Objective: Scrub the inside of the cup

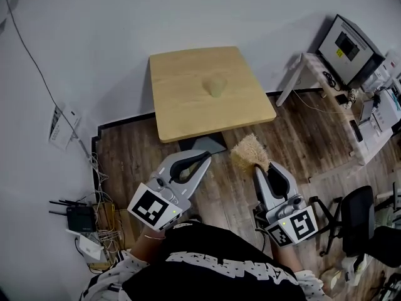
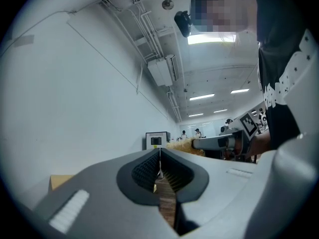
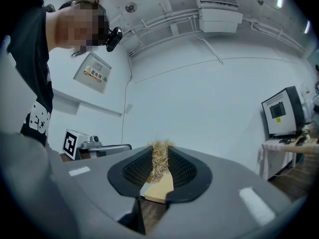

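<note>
My right gripper clamped on fibre scrubber; left gripper pinched closed, empty. Cup on table, well ahead. Approach step, I judge; next, spread left jaws, steady cup.

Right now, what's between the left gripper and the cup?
Head view: only the table's grey foot and bare tabletop separate the left gripper from the cup.

Cup on the table is small and pale, and there's no telling which way its mouth faces. In the right gripper view just a tuft of the fibre scrubber shows between the jaws, the rest hidden. Person's torso runs off the bottom edge.
</note>
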`<action>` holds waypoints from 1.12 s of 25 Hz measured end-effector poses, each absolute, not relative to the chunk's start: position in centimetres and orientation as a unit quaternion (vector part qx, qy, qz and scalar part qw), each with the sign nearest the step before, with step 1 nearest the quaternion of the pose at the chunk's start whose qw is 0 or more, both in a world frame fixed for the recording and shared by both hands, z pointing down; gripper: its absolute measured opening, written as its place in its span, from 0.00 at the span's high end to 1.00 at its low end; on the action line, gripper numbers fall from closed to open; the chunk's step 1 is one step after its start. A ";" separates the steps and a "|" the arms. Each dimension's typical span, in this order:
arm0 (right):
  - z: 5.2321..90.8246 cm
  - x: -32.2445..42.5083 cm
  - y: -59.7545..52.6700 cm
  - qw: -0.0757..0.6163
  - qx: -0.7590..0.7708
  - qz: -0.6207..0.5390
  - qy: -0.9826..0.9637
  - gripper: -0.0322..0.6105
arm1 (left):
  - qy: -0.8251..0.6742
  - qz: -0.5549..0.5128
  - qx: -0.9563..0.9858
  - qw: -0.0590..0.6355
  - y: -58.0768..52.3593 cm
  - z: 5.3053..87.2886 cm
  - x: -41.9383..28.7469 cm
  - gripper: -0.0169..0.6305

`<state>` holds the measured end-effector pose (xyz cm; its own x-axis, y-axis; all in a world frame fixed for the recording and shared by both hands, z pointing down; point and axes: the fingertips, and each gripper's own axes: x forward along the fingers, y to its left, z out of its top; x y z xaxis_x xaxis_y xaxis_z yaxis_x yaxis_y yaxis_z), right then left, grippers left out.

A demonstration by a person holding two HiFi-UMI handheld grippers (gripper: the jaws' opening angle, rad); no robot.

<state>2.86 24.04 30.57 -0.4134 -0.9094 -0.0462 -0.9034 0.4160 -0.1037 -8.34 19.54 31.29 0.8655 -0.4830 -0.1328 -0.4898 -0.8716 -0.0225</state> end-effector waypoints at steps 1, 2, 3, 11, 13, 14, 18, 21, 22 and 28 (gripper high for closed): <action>30.7 2.6 23.4 0.046 -0.540 -0.032 0.840 0.79 | 0.251 0.063 -0.965 0.030 18.9 31.4 -8.7 0.97; 30.8 2.2 22.8 0.044 -0.541 -0.033 0.839 0.79 | 0.251 0.063 -0.965 0.030 18.3 31.6 -9.0 0.97; 30.8 2.0 22.5 0.043 -0.540 -0.033 0.840 0.79 | 0.252 0.065 -0.965 0.029 18.0 31.6 -9.3 0.97; 31.3 1.1 21.1 0.030 -0.539 -0.035 0.841 0.79 | 0.253 0.071 -0.965 0.012 16.5 32.3 -10.3 0.97; 31.4 1.3 20.8 0.027 -0.541 -0.036 0.840 0.79 | 0.252 0.070 -0.965 0.010 16.3 32.5 -10.4 0.97; 31.4 1.2 20.6 0.026 -0.542 -0.036 0.839 0.79 | 0.252 0.067 -0.965 0.007 16.1 32.6 -10.5 0.97; 31.6 1.1 19.1 0.025 -0.539 -0.037 0.841 0.79 | 0.265 0.068 -0.962 -0.005 15.0 33.2 -11.5 0.97; 31.6 1.2 17.9 0.025 -0.533 -0.037 0.845 0.79 | 0.277 0.071 -0.958 -0.008 14.0 33.4 -11.8 0.97; 31.6 1.3 17.4 0.025 -0.531 -0.035 0.847 0.79 | 0.280 0.067 -0.957 -0.007 13.7 33.6 -11.8 0.97; 31.6 2.2 13.9 0.030 -0.516 -0.035 0.856 0.79 | 0.303 0.064 -0.951 -0.009 11.0 34.2 -11.5 0.97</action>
<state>2.20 13.93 31.60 -0.4662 -0.8846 -0.0156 -0.8804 0.4656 -0.0900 -11.54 11.00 34.25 0.8077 -0.5780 -0.1164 -0.5757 -0.8158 0.0558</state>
